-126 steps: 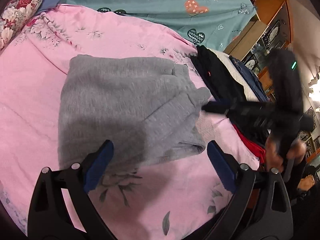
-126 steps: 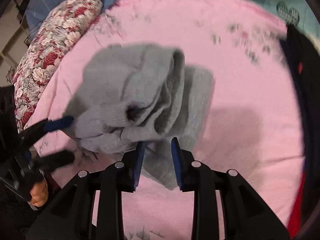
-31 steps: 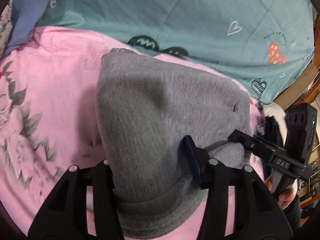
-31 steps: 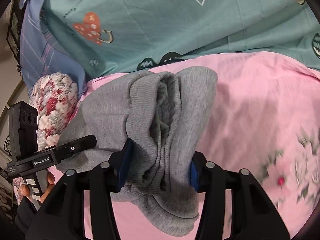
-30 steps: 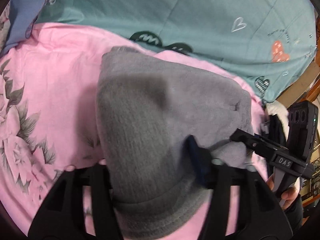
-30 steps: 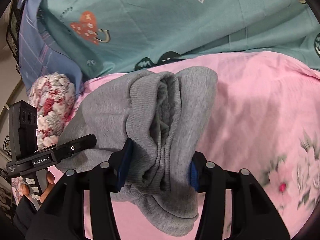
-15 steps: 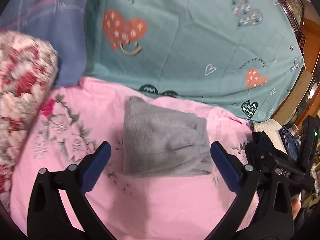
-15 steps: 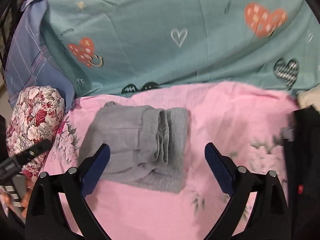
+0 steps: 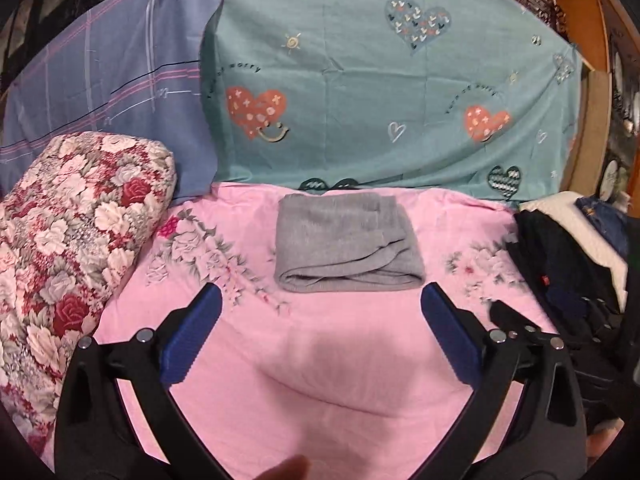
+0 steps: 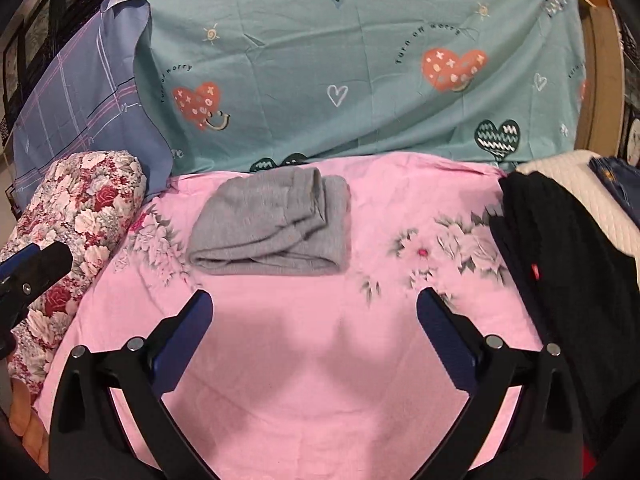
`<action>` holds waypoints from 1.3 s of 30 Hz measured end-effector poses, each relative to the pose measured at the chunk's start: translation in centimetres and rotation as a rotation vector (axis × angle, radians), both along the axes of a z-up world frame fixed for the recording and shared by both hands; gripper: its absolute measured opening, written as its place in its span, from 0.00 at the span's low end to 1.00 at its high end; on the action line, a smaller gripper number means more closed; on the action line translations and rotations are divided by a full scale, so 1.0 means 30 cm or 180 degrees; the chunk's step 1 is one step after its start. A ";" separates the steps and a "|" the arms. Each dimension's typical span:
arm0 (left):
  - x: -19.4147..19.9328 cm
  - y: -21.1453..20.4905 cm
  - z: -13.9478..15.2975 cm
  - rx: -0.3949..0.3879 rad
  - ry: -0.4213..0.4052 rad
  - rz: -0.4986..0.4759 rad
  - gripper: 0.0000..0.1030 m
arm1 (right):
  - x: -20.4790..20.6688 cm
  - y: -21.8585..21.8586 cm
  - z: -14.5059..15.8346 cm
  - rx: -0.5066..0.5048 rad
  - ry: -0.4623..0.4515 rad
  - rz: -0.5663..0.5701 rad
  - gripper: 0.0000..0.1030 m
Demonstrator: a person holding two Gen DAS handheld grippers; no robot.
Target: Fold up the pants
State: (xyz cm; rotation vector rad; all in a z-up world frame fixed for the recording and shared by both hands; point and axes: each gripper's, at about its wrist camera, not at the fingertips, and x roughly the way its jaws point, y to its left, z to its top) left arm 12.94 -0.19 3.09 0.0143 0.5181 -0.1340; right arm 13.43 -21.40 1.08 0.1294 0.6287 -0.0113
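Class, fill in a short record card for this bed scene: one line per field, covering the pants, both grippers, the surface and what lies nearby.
pants: grey pants, folded into a compact bundle, lying flat
surface: pink flowered sheet
left gripper: open, holding nothing, short of the pants
right gripper: open, holding nothing, short of the pants
left of pants: flowered pillow
right of pants: pile of dark clothes
behind pants: teal heart-print sheet
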 end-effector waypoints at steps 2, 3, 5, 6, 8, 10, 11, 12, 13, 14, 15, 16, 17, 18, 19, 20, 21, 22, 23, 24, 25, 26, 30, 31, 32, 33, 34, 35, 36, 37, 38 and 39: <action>0.018 -0.007 -0.052 0.0039 -0.0015 0.0088 0.98 | -0.016 0.000 -0.042 -0.0081 -0.0045 -0.0077 0.99; 0.038 -0.003 -0.085 0.0023 0.0022 0.0107 0.98 | -0.013 0.002 -0.061 -0.0144 -0.0064 -0.0125 0.99; 0.071 0.009 -0.136 -0.0052 0.0106 0.0109 0.98 | -0.010 -0.003 -0.092 -0.0233 -0.0064 -0.0187 0.99; 0.090 0.016 -0.159 -0.0066 0.0158 0.0128 0.98 | -0.005 -0.005 -0.107 -0.0246 -0.0046 -0.0191 0.99; 0.126 0.033 -0.208 -0.0045 0.0310 0.0233 0.98 | 0.006 -0.013 -0.129 -0.0234 -0.0004 -0.0209 0.99; 0.144 0.043 -0.239 -0.0032 0.0380 0.0304 0.98 | 0.011 -0.019 -0.148 -0.0231 0.0012 -0.0254 0.99; 0.148 0.044 -0.250 -0.0016 0.0402 0.0320 0.98 | 0.011 -0.020 -0.157 -0.0237 0.0024 -0.0266 0.99; 0.150 0.042 -0.257 0.0000 0.0419 0.0310 0.98 | 0.015 -0.020 -0.166 -0.0248 0.0047 -0.0268 0.99; 0.150 0.040 -0.260 0.0006 0.0428 0.0299 0.98 | 0.017 -0.019 -0.173 -0.0255 0.0064 -0.0269 0.99; 0.148 0.038 -0.260 0.0006 0.0434 0.0287 0.98 | 0.018 -0.017 -0.178 -0.0258 0.0076 -0.0267 0.99; 0.143 0.036 -0.259 -0.0004 0.0429 0.0274 0.98 | 0.020 -0.016 -0.185 -0.0260 0.0096 -0.0265 0.99; 0.137 0.033 -0.256 -0.0017 0.0413 0.0263 0.98 | 0.021 -0.014 -0.189 -0.0258 0.0114 -0.0262 0.99; 0.132 0.032 -0.254 -0.0018 0.0391 0.0257 0.98 | 0.022 -0.012 -0.193 -0.0248 0.0135 -0.0249 0.99; 0.127 0.028 -0.252 -0.0011 0.0366 0.0264 0.98 | 0.021 -0.009 -0.194 -0.0235 0.0147 -0.0234 0.99; 0.124 0.025 -0.251 0.0007 0.0342 0.0278 0.98 | 0.020 -0.007 -0.194 -0.0217 0.0153 -0.0214 0.99; 0.123 0.023 -0.251 0.0021 0.0329 0.0293 0.98 | 0.018 -0.005 -0.193 -0.0208 0.0150 -0.0207 0.99; 0.122 0.021 -0.251 0.0030 0.0327 0.0299 0.98 | 0.016 -0.003 -0.192 -0.0211 0.0135 -0.0208 0.99; 0.124 0.018 -0.253 0.0032 0.0335 0.0293 0.98 | 0.014 -0.001 -0.191 -0.0223 0.0124 -0.0210 0.99; 0.125 0.017 -0.254 0.0027 0.0341 0.0285 0.98 | 0.012 0.000 -0.190 -0.0232 0.0119 -0.0212 0.99; 0.126 0.015 -0.256 0.0027 0.0345 0.0278 0.98 | 0.011 0.000 -0.188 -0.0233 0.0118 -0.0214 0.99; 0.127 0.012 -0.258 0.0038 0.0351 0.0280 0.98 | 0.009 -0.001 -0.187 -0.0221 0.0115 -0.0214 0.99; 0.126 0.010 -0.261 0.0049 0.0356 0.0288 0.98 | 0.009 -0.003 -0.187 -0.0206 0.0107 -0.0213 0.99; 0.126 0.009 -0.266 0.0043 0.0355 0.0303 0.98 | 0.005 -0.004 -0.187 -0.0192 0.0111 -0.0218 0.99; 0.127 0.008 -0.267 0.0051 0.0356 0.0307 0.98 | 0.004 -0.005 -0.187 -0.0184 0.0111 -0.0213 0.99; 0.129 0.009 -0.269 0.0055 0.0364 0.0311 0.98 | 0.002 -0.004 -0.186 -0.0181 0.0103 -0.0214 0.99; 0.129 0.010 -0.269 0.0046 0.0367 0.0306 0.98 | 0.001 -0.005 -0.185 -0.0182 0.0097 -0.0216 0.99; 0.130 0.011 -0.270 0.0033 0.0373 0.0301 0.98 | -0.001 -0.004 -0.185 -0.0187 0.0092 -0.0215 0.99; 0.131 0.013 -0.270 0.0022 0.0380 0.0289 0.98 | -0.002 -0.004 -0.184 -0.0190 0.0090 -0.0212 0.99; 0.131 0.012 -0.272 0.0013 0.0393 0.0270 0.98 | 0.000 -0.006 -0.184 -0.0189 0.0088 -0.0207 0.99; 0.133 0.011 -0.274 0.0000 0.0418 0.0249 0.98 | -0.001 -0.005 -0.183 -0.0186 0.0085 -0.0208 0.99; 0.135 0.012 -0.276 -0.0011 0.0437 0.0241 0.98 | -0.001 -0.006 -0.183 -0.0182 0.0082 -0.0211 0.99; 0.136 0.012 -0.278 -0.0023 0.0450 0.0240 0.98 | -0.001 -0.007 -0.184 -0.0177 0.0083 -0.0215 0.99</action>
